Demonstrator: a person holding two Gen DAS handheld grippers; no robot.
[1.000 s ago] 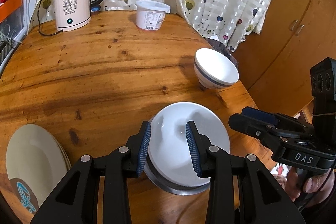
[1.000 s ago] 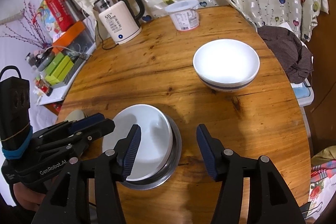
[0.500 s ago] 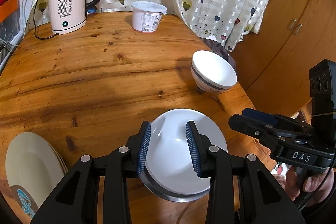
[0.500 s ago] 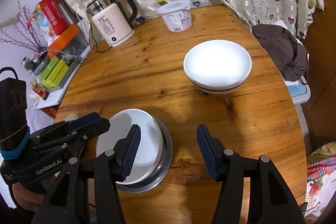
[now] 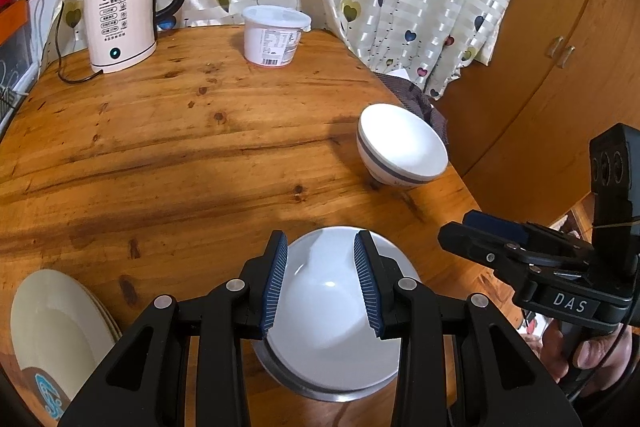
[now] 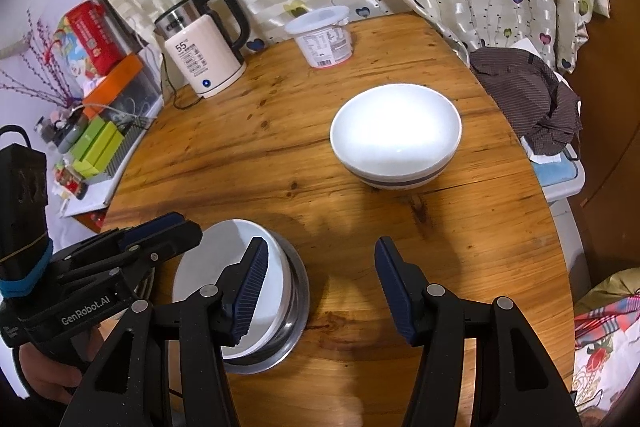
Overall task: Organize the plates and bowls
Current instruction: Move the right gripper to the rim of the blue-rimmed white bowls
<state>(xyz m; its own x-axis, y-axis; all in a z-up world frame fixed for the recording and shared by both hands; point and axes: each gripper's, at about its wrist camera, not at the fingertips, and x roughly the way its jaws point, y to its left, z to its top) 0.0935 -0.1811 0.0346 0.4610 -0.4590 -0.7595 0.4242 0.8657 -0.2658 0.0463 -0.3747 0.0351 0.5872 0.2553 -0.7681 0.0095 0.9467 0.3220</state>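
Knotty pine planks make up the round table (image 5: pixel 168 155), where a glossy white bowl (image 5: pixel 332 311) nests in a steel bowl (image 5: pixel 320 389) near the front edge, a blue-banded white bowl (image 6: pixel 394 135) stands well apart, and cream plates (image 5: pixel 52 327) are stacked at left. Left gripper (image 5: pixel 320 287) hangs over the nested bowl, ribbed blue pads parted and gripping nothing; right gripper (image 6: pixel 318 287) gapes wider over bare wood. Kettle (image 5: pixel 120 15) reads "55°C", gripper housings "DAS" and "GenRobot.AI".

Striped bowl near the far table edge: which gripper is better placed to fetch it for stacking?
Right, probably. The right gripper is open and empty, with the striped bowl straight ahead of it. The left gripper is open too but hangs over the white bowl nested in the steel bowl.
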